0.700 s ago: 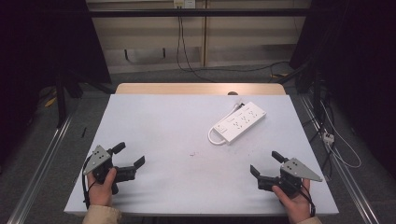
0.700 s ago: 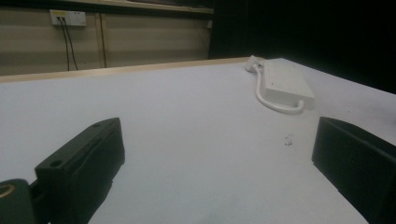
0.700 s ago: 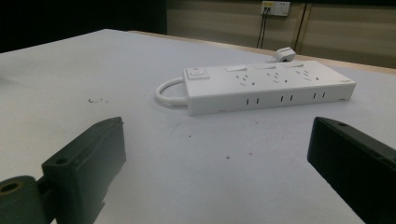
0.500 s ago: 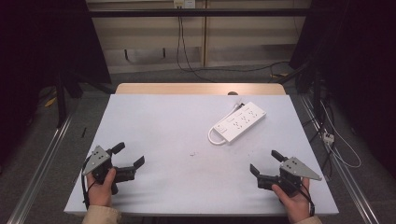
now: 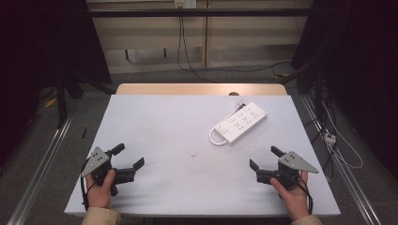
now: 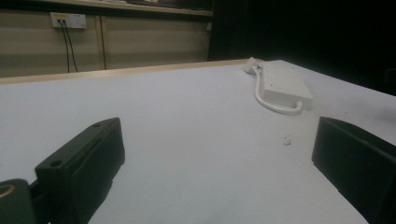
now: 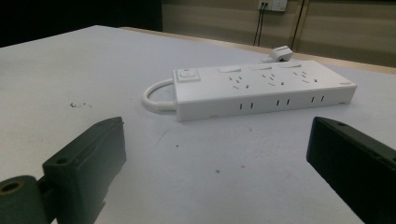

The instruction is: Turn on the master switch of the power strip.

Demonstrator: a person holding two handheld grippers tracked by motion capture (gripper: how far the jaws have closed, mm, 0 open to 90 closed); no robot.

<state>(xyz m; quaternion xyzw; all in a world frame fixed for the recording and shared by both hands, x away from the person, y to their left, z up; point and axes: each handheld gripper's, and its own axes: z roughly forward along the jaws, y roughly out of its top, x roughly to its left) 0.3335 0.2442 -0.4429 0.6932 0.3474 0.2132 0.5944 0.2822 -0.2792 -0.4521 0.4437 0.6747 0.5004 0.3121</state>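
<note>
High view: both hands are resting at the near edge of the pale grey desk point(image 5: 155, 122). Left tongs point(image 5: 127, 157) are sitting spread, empty; right tongs point(image 5: 264, 158) likewise spread, empty. The white rectangular plastic power strip point(image 5: 241, 123) is lying diagonal on the far-right part of the desk, well apart from both tongs, nearer the right ones.

Left gripper view: jaws are standing wide w/ bare desk between. Strip point(image 6: 285, 84) is showing far off to the right, its short white cable point(image 6: 273, 100) looping at the near end.

Right gripper view: jaws are wide, strip point(image 7: 261, 88) lying ahead, near but not touching. It's looking flat and boxy, rows of sockets on top and along the side, a switch point(image 7: 187, 74) at the cable end, white plug point(image 7: 280, 52) lying behind.

Judgement: approach is probably the step in hand. Best to go w/ the right tongs, keep them spread, come in low and square across the narrow width, avoid snagging the cable loop.
</note>
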